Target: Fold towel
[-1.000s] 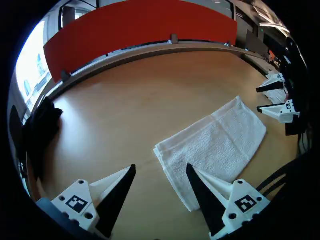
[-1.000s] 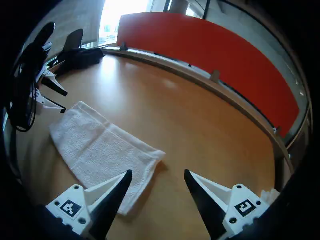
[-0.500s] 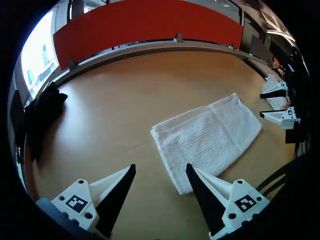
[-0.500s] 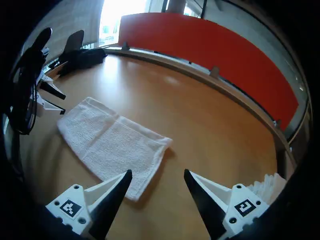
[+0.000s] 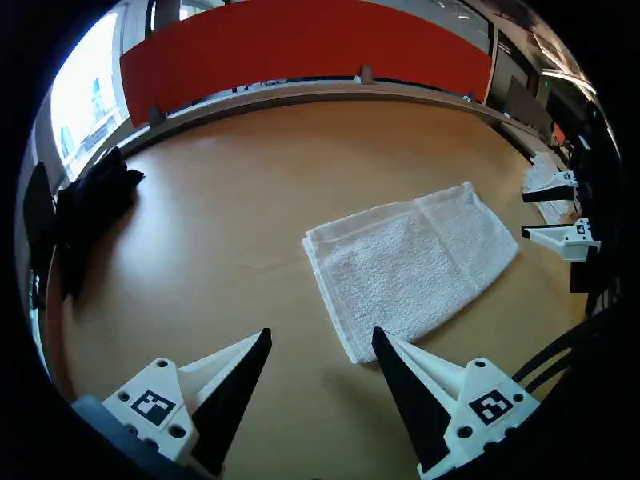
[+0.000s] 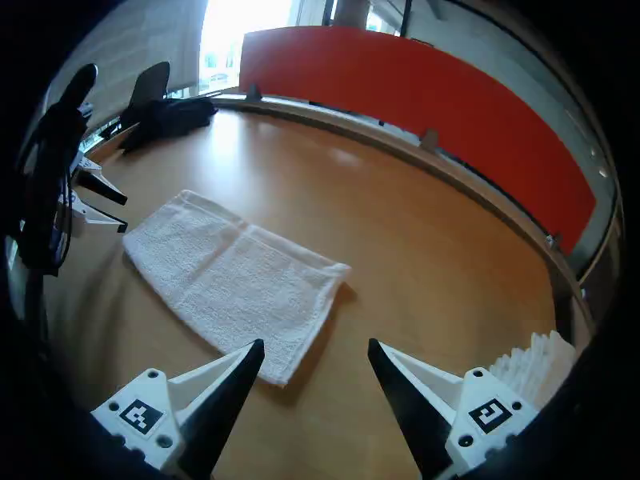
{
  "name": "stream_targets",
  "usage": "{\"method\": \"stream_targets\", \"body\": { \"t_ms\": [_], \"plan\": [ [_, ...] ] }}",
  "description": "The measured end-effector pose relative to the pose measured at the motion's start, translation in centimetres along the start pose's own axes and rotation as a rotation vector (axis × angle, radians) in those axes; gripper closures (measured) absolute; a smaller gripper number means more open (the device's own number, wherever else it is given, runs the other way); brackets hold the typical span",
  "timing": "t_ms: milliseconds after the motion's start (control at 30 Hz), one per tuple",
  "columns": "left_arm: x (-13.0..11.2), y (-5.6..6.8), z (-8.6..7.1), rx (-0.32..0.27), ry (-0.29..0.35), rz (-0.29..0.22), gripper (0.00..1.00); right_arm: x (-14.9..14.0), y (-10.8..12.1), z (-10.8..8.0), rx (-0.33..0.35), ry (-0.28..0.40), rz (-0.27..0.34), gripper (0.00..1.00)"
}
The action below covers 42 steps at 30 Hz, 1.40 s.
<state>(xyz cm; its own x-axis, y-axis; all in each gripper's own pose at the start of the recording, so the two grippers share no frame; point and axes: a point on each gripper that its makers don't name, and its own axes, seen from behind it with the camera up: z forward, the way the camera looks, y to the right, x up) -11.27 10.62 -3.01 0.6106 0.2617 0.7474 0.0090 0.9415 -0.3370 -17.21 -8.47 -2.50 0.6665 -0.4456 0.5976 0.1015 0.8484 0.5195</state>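
Towel (image 5: 412, 264): white, folded into a layered rectangle, lying flat on the wooden table (image 5: 232, 192) between your two grippers. In the left gripper view it sits right of centre, with its stacked edges facing the camera. In the right gripper view it lies left of centre, running slantwise across the table.

Left gripper (image 5: 320, 332): your fingers are spread wide with nothing between them. The towel's near corner appears just beside the tip of the right-hand finger. You cannot tell from this view whether finger and cloth touch. In the right gripper view this gripper appears at the far left edge, beyond the towel's far end, its two fingers apart.

Right gripper (image 6: 314, 344): your fingers are likewise spread and hold nothing. The towel's near corner appears just beside the left-hand finger. In the left gripper view this gripper stands at the right edge, fingers apart, pointing toward the towel's far short side and near it.

Surroundings: a red panel (image 5: 304, 44) runs along the table's far edge. A dark bundle (image 5: 88, 200) rests at the table's far left corner. A white stack (image 6: 536, 360) of folded cloth sits at the right edge of the right gripper view.
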Motion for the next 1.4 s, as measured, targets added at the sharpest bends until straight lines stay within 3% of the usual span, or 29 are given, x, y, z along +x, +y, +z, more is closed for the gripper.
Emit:
{"method": "stream_targets", "body": {
  "t_ms": [767,1400],
  "plan": [
    [-3.0,-0.5,-2.2,0.041,-0.008,-0.11,0.07,0.3,-1.4,0.9,0.099,-0.012,-0.101,0.0],
    [-4.8,-0.8,-4.2,0.06,-0.017,-0.153,0.07,-3.3,-2.9,1.3,0.19,-0.087,-0.119,0.02]
  ]
}}
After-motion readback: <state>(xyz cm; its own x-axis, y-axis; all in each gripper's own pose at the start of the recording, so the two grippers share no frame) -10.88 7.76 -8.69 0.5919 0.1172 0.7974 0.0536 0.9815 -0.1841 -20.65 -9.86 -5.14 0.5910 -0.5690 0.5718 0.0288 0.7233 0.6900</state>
